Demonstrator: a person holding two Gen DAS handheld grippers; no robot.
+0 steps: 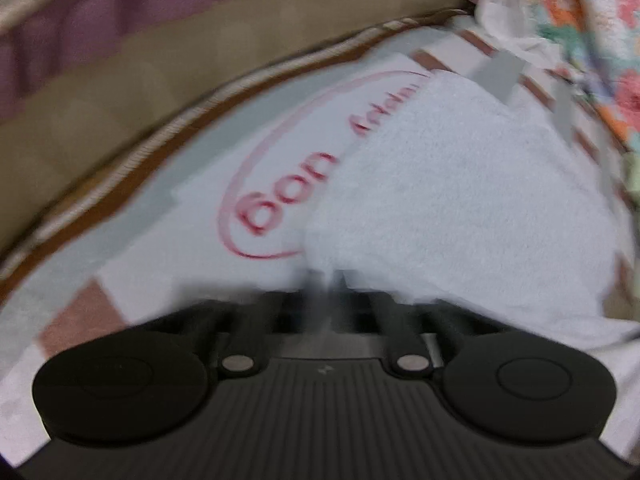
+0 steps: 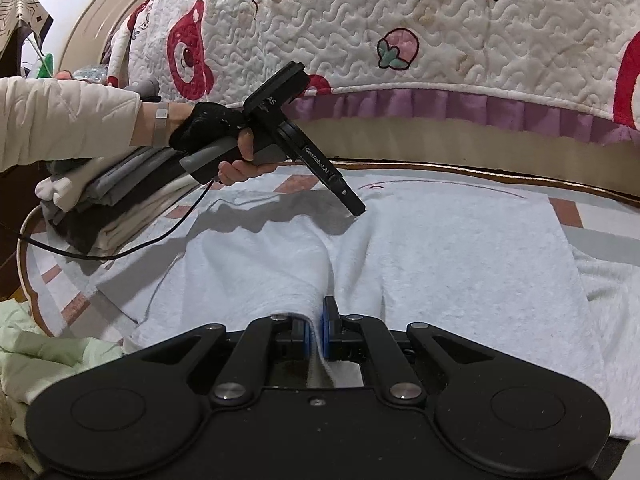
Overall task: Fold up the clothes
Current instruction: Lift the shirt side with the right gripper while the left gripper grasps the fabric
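Note:
A white fleecy cloth point(image 2: 440, 256) lies spread on a mat with a red printed oval point(image 1: 280, 184). My right gripper point(image 2: 316, 332) is shut on the cloth's near edge, a fold pinched between its blue pads point(image 2: 329, 332). My left gripper point(image 2: 356, 210) shows in the right wrist view, held by a gloved hand, its tip down on the cloth's far edge. In the blurred left wrist view my left gripper point(image 1: 326, 280) looks shut on the cloth point(image 1: 460, 208), which drapes over the mat.
A stack of folded clothes point(image 2: 116, 204) sits at the mat's left end. A quilted blanket with strawberry prints point(image 2: 400, 32) hangs behind the table. A pale green garment point(image 2: 48, 356) lies at the near left. A black cable point(image 2: 120, 254) runs across the mat's left.

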